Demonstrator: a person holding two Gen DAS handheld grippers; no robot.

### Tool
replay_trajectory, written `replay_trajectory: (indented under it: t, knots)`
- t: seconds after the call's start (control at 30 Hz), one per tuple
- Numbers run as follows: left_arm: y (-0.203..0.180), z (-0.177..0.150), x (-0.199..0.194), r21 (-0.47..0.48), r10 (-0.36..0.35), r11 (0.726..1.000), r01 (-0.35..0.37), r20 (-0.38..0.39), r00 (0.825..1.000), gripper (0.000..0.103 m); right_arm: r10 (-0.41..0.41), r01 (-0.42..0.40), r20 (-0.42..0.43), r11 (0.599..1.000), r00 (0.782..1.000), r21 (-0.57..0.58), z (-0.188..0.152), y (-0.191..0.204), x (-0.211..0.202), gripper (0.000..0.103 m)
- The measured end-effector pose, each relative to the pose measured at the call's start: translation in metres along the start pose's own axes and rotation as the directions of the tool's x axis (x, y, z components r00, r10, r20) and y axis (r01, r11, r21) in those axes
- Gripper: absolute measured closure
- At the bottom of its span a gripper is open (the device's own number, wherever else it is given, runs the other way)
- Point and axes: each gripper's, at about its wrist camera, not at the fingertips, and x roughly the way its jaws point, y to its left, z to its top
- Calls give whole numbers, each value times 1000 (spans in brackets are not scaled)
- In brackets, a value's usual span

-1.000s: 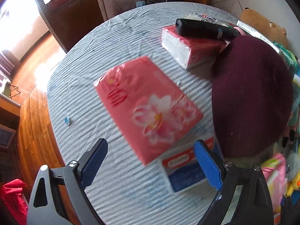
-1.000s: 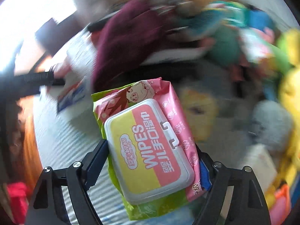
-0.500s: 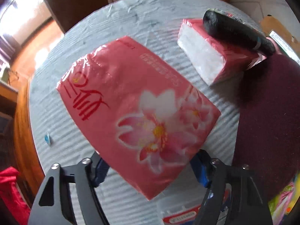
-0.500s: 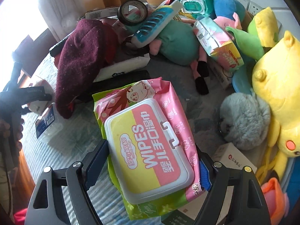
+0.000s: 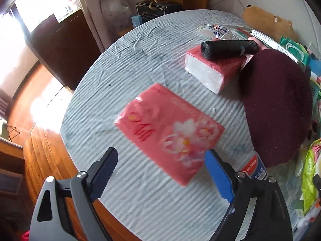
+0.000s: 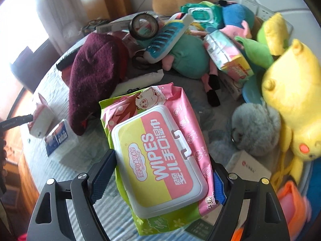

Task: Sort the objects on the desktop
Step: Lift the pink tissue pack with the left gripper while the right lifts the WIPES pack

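Observation:
A flat pink tissue pack (image 5: 170,128) with a flower print lies on the striped tablecloth (image 5: 128,64) just beyond my left gripper (image 5: 162,172), which is open and empty; the pack's near end reaches the right finger. A second pink tissue pack (image 5: 212,70) lies further back with a black roll (image 5: 228,49) on top. My right gripper (image 6: 160,178) is shut on a pink and green wipes pack (image 6: 158,148) and holds it above the table.
A maroon knit hat (image 5: 278,104) lies right of the tissue packs, also seen in the right wrist view (image 6: 92,74). A small box (image 6: 58,140) lies near it. Plush toys (image 6: 293,92), a tape roll (image 6: 143,27), a grey pompom (image 6: 254,128) and packets crowd the right side.
My left gripper let go of the pink tissue pack and drew back; the pack now lies on the cloth. My right gripper still holds the wipes pack, hardly moved.

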Motion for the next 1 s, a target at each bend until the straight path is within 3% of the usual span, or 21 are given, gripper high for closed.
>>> replay_trajectory:
  t: [0.17,0.27,0.37,0.47,0.83,0.87,0.9,1.0]
  knots:
    - [19,30,23,-109,-74,992,66,-76,994,14,-51,47,50,996,997,81,-5,18,-15,20]
    - [15,38,35,-148,-65,988,49,-100,993,14,-52,48,43,995,998,88,-4,16,-13,20]
    - [8,43,48,-203,-34,979,10,-114,993,0,-53,49,36,994,998,95,-4,13,-10,20]
    - [2,43,51,-232,-13,973,-9,-94,995,0,-54,50,30,993,998,103,-3,10,-8,20]
    - [-10,11,55,-76,-22,997,12,-135,991,0,-14,13,19,998,1000,66,-1,17,-1,20]
    - [-10,7,55,-61,-36,998,28,-135,990,2,-12,11,18,998,1000,65,-1,19,-1,20]
    - [-12,4,55,-47,-72,997,67,-125,990,18,-11,10,18,998,1000,65,-2,21,-1,20]
    - [-16,-2,48,19,-100,995,102,-91,991,20,-22,20,27,997,999,72,-6,30,-6,20]
